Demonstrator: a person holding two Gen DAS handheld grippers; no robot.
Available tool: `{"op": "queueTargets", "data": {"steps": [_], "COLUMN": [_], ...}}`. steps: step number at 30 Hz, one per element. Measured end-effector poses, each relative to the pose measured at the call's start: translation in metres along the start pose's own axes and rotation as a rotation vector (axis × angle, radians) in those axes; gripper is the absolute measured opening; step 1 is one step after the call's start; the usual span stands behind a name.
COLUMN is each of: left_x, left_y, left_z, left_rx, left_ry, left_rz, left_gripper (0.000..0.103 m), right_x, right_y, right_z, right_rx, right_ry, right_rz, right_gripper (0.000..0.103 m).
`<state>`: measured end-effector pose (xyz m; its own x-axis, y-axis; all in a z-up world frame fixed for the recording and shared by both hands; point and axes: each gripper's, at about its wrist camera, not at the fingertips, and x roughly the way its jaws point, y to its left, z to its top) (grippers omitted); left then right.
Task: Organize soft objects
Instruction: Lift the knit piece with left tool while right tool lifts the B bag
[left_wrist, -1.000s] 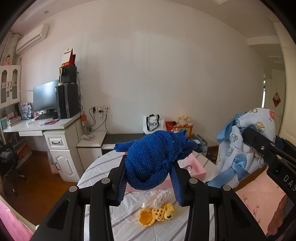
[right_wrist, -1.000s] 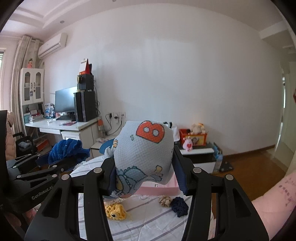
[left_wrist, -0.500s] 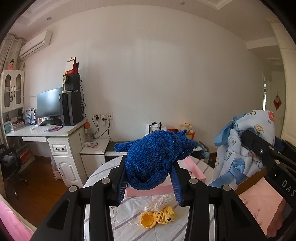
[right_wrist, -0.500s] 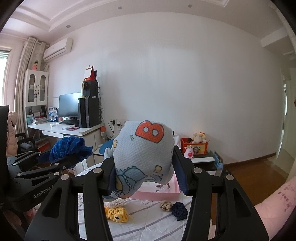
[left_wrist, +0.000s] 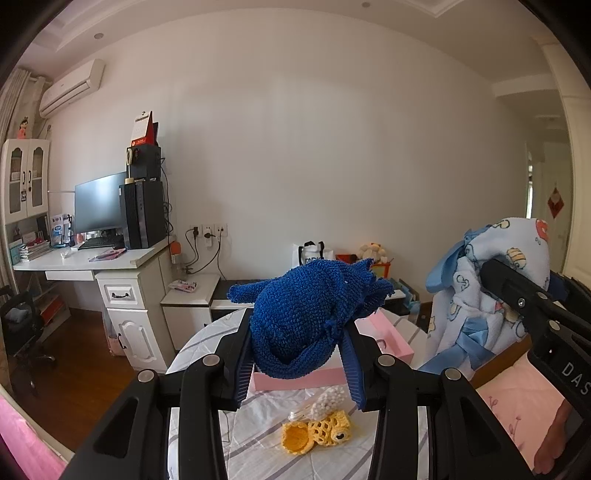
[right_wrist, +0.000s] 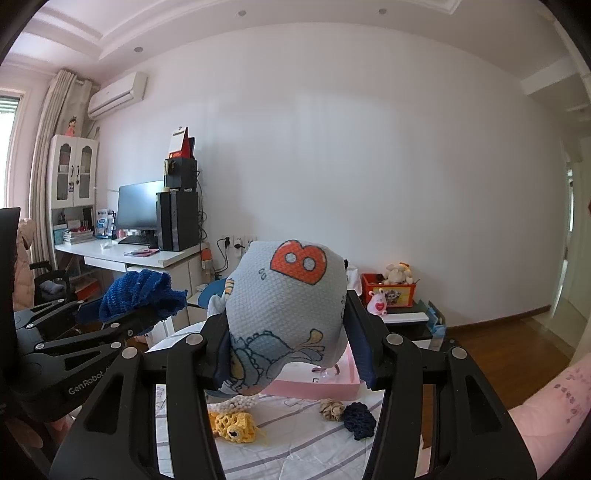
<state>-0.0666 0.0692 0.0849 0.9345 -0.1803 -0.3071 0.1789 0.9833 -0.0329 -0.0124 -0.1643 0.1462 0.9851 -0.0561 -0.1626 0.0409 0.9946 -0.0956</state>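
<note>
My left gripper (left_wrist: 297, 332) is shut on a dark blue knitted cloth (left_wrist: 306, 314), held above the round table (left_wrist: 258, 443); the cloth also shows in the right wrist view (right_wrist: 136, 295). My right gripper (right_wrist: 288, 339) is shut on a light blue printed cloth (right_wrist: 284, 310) with a red letter B, also held in the air; it shows at the right of the left wrist view (left_wrist: 476, 295). A pink tray (right_wrist: 314, 387) lies on the table behind both cloths. A yellow crochet fish (right_wrist: 236, 424) and a white beaded piece (left_wrist: 325, 398) lie in front of it.
A small beige knot (right_wrist: 330, 408) and a dark blue crochet piece (right_wrist: 358, 424) lie on the striped tablecloth near the tray. A white desk (left_wrist: 110, 258) with a monitor stands far left. A low cabinet with toys (right_wrist: 391, 291) stands by the back wall.
Both grippers have tilted upward with their cloths still held, so more wall and ceiling show and the table sits lower in view.
</note>
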Motion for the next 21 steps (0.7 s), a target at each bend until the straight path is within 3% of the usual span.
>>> {"op": "queueTargets", "data": {"steps": [21], "left_x": [0.028], "left_y": [-0.004], "left_z": [0.013], "left_rx": [-0.001], "left_ry": [0.078], "left_rz": [-0.015], "left_gripper": [0.039], "right_x": [0.026], "right_y": [-0.005], "right_z": [-0.007], "right_rx": [0.01], "right_ry": [0.072], "right_rz": [-0.01], "right_gripper": [0.049]}}
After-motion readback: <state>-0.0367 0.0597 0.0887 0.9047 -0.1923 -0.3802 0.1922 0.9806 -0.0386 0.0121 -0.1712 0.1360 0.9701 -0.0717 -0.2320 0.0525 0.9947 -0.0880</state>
